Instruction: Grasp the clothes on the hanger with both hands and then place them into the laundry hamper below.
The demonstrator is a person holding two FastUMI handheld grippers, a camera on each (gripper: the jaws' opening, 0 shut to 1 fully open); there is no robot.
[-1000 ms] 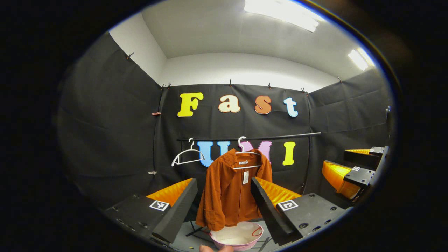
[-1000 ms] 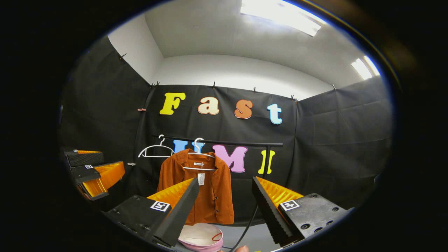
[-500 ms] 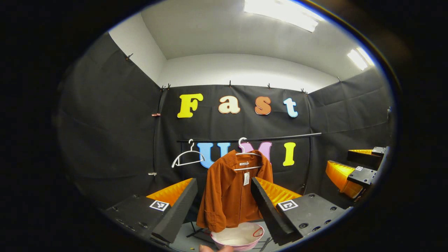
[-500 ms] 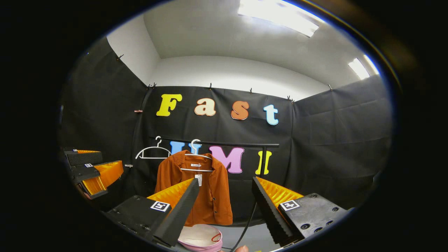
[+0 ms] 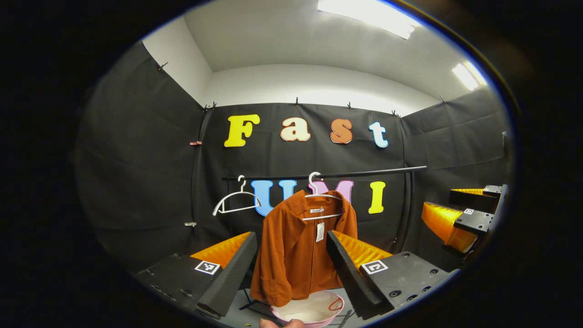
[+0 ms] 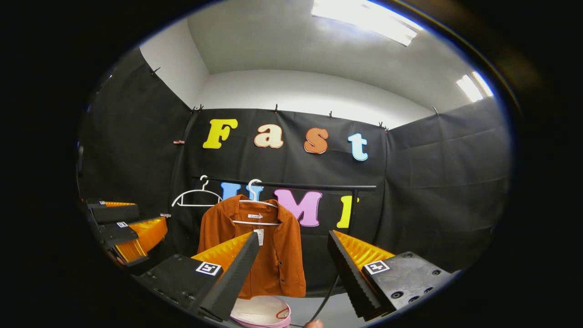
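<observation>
A rust-orange shirt hangs on a white hanger from a black rail; it also hangs in the right gripper view, shirt. Under it stands a pink-rimmed hamper, hamper. My left gripper is open, short of the shirt, which shows between its fingers. My right gripper is open too, with the shirt behind its left finger. The right gripper appears at the far right of the left gripper view, and the left gripper at the far left of the right gripper view.
An empty white hanger hangs on the rail left of the shirt. The rail's black upright post stands at its right end. A black cable runs along the floor near the hamper.
Both grippers have drifted slightly nearer the rail; the shirt looks a little larger in the left gripper view. Both stay open.
</observation>
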